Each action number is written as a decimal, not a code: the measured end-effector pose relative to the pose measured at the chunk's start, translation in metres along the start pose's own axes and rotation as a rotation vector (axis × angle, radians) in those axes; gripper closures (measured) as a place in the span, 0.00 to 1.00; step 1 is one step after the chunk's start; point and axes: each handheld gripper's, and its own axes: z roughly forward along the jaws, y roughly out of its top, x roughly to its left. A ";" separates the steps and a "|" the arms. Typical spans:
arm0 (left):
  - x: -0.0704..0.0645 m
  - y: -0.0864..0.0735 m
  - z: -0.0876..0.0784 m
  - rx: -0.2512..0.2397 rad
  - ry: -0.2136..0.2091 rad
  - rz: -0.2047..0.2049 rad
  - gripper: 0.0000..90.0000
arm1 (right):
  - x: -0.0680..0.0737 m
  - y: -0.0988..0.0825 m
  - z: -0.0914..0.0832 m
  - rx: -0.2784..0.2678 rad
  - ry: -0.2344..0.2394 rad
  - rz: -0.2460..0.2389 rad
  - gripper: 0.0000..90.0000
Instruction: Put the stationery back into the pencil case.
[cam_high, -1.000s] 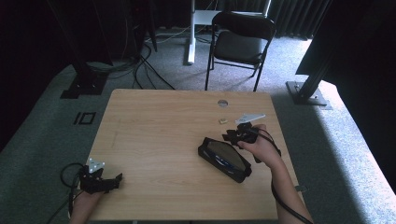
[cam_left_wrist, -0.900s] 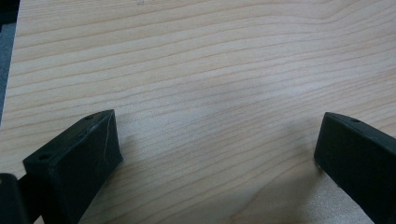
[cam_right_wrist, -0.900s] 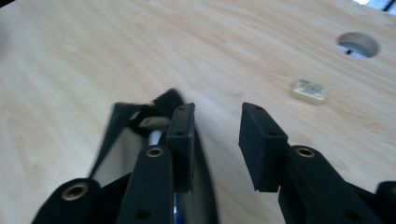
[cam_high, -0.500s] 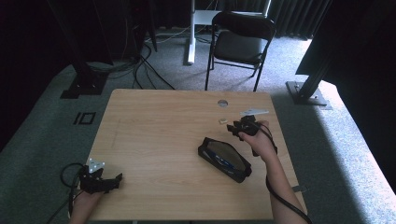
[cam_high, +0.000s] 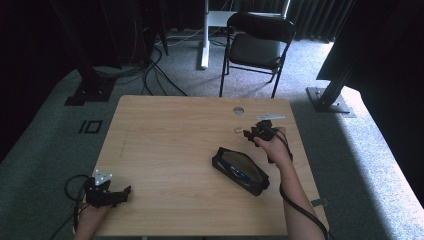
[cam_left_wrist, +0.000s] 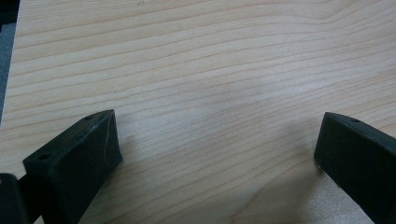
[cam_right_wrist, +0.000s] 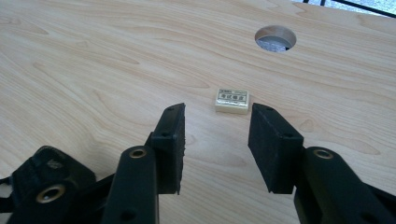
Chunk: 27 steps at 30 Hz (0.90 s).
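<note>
Right jaws: the right gripper (cam_right_wrist: 216, 140) stands partly apart with nothing between the pads; the jaws have just been opening.
Left jaws: the left gripper (cam_left_wrist: 215, 149) is spread wide over bare wood, nothing between them.
Eraser place: a small cream eraser (cam_right_wrist: 232, 101) lies flat on the table (cam_right_wrist: 93, 70) just beyond the right jaw tips, in line with the gap and nearer the right-hand tip, touching neither.
Room ahead: open wood lies on both sides of the right jaws; a round cable hole (cam_right_wrist: 275, 38) sits well past the eraser, near the far edge.
Behind the jaws: in the high view a black pencil case (cam_high: 240, 170) lies open, near the right hand (cam_high: 272, 145).
Writing: the eraser's top bears a printed label, too small to read.
Left edge: the table edge shows at the far left of the left gripper view, beyond the left jaw.
</note>
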 end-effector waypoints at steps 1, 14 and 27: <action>0.000 0.000 0.000 0.000 0.000 0.001 0.01 | 0.000 0.000 0.001 -0.002 -0.003 0.001 0.62; 0.000 0.000 0.000 0.000 0.000 0.001 0.01 | -0.002 0.002 0.024 0.029 -0.047 0.004 0.60; 0.000 0.000 0.000 0.000 0.000 0.000 0.01 | -0.002 0.008 0.046 0.053 -0.065 0.034 0.57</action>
